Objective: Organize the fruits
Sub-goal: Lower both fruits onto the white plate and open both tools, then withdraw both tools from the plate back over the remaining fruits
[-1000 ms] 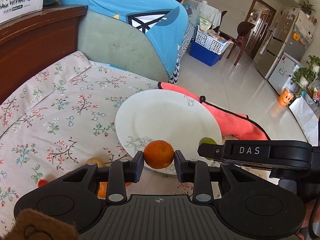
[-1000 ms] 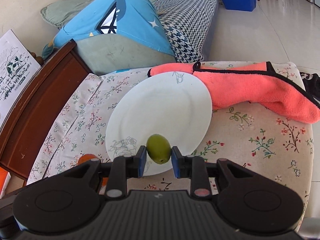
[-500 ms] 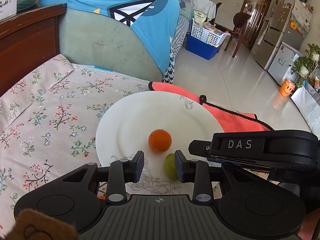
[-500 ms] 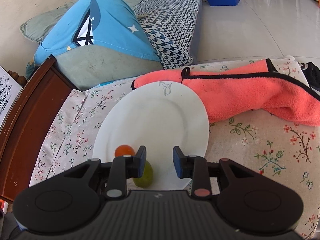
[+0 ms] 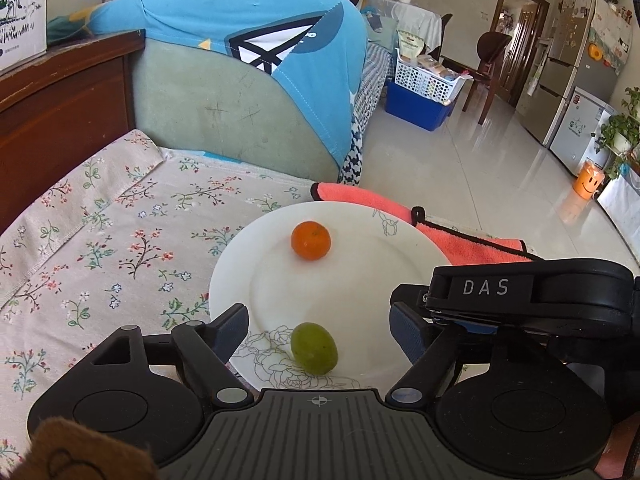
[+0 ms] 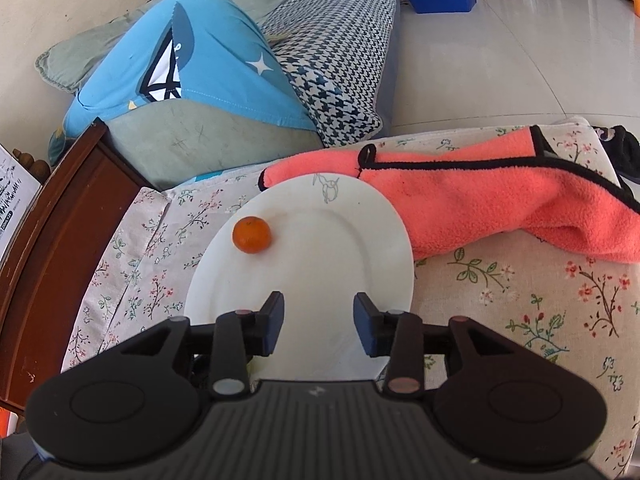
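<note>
Both views close above plate (image 5: pixel 352 240)

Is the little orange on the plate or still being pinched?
On the plate. The orange sits free on the white plate, far from the left gripper, whose jaws are opening with nothing pressed between them.

Two fruits (image 5: pixel 311 240) lie apart on the plate (image 5: pixel 360 240), towel (image 5: pixel 452 236) behind.

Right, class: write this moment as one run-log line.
left gripper: opening, nothing held | right gripper: opening, nothing held | orange fruit: on white plate | green fruit: on plate
</note>
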Demonstrator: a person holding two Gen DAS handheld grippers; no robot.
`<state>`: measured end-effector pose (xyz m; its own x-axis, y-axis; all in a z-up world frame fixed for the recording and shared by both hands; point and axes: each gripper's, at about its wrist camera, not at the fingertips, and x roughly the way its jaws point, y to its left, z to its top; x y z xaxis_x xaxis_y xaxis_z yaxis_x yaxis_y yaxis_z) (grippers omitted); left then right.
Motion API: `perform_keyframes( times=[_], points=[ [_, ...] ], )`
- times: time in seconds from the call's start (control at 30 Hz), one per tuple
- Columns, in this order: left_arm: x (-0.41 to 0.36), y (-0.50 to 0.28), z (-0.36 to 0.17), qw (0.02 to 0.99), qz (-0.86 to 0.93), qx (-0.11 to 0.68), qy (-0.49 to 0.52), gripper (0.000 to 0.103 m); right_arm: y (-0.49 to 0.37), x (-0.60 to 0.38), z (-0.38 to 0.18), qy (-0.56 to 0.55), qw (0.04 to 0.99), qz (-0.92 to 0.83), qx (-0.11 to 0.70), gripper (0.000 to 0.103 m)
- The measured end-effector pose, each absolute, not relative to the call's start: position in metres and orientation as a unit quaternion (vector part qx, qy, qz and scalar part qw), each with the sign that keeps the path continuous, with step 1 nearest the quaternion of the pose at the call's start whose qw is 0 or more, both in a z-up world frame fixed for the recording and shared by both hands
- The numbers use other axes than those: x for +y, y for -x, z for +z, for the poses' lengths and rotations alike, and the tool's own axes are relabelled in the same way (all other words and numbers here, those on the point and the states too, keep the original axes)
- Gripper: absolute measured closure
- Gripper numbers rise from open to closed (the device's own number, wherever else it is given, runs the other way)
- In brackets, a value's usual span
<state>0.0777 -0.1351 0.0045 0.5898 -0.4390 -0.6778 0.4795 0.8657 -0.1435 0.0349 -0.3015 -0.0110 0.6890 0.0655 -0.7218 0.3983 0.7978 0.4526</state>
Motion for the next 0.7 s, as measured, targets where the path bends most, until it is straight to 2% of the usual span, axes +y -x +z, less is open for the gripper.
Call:
perform_keyframes(
  times=[0.13, 0.4, 0.7],
  points=[
    [-0.134, -0.072, 0.011, 0.899, -0.240, 0.363, -0.044, 0.015, -0.034, -0.302, -0.009, -0.305, 0.868, -0.093, 0.382, 0.063],
    [-0.124, -0.060, 0.014, 0.900, -0.211, 0.376, -0.056, 0.014, -0.024, -0.299, -0.005, -0.307, 0.866, -0.087, 0.385, 0.061],
    [-0.114, -0.035, 0.022, 0.905, -0.204, 0.369, -0.056, 0.014, 0.007, -0.287, 0.012, -0.281, 0.882, -0.110, 0.363, 0.054]
  ],
)
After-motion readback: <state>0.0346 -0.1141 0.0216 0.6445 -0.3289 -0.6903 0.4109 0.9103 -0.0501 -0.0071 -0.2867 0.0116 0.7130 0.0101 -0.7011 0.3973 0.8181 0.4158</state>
